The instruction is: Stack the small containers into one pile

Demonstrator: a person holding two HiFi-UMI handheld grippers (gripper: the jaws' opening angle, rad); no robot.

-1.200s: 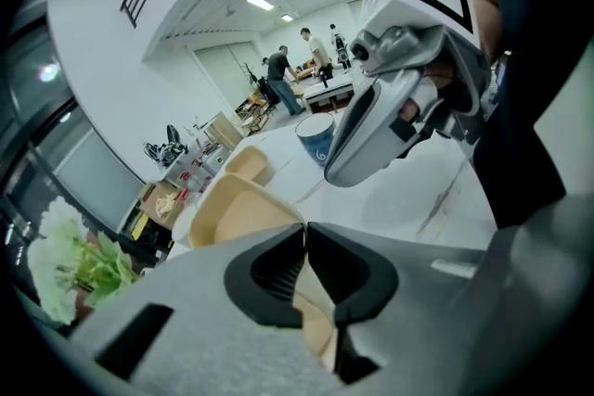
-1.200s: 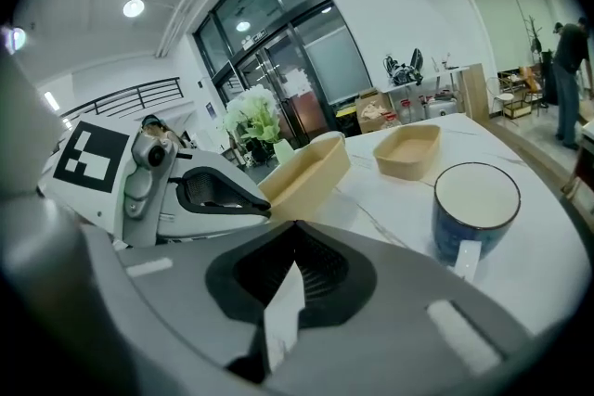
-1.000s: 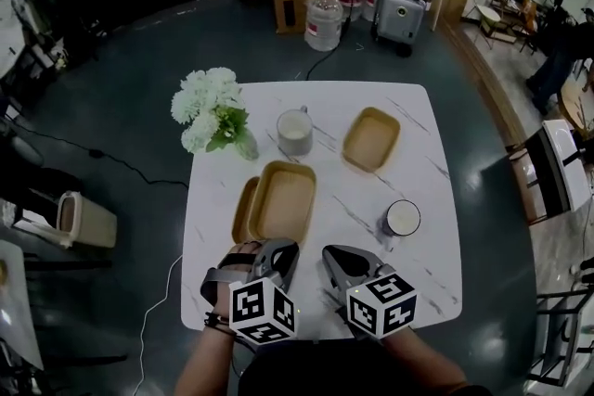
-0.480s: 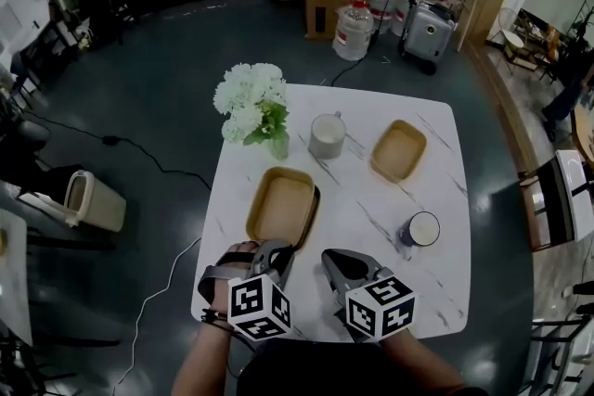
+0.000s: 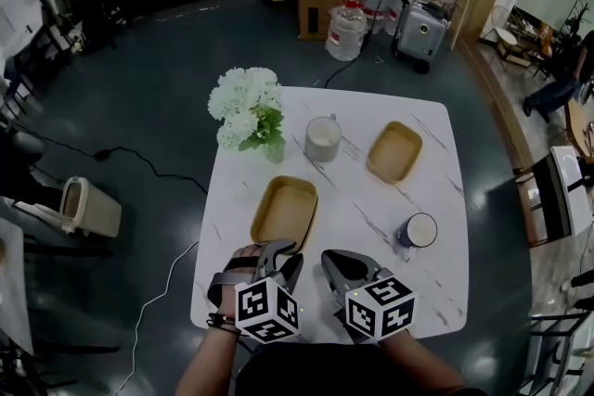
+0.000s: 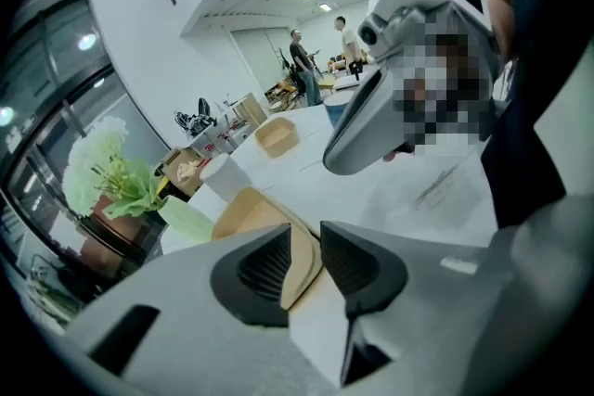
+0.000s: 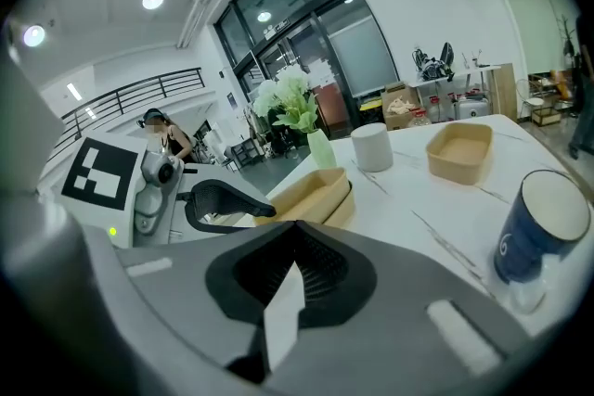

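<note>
**Left gripper loosening at the stack, right gripper closed on nothing**

Your left gripper (image 5: 286, 249) has just been spreading its jaws. They stand apart with the near rim of the stacked tan containers (image 5: 284, 210) in the gap, and the pads are not pressing on it. Your right gripper (image 5: 330, 256) has its jaws pressed together with nothing between them. Going by the flowers (image 5: 245, 109), the stack lies on the white table (image 5: 353, 199) just on your side of them. The lone tan container (image 5: 394, 151) sits well to their right, past the white mug (image 5: 322, 139). The blue mug (image 5: 418, 230) stands further right and nearer you.
</note>
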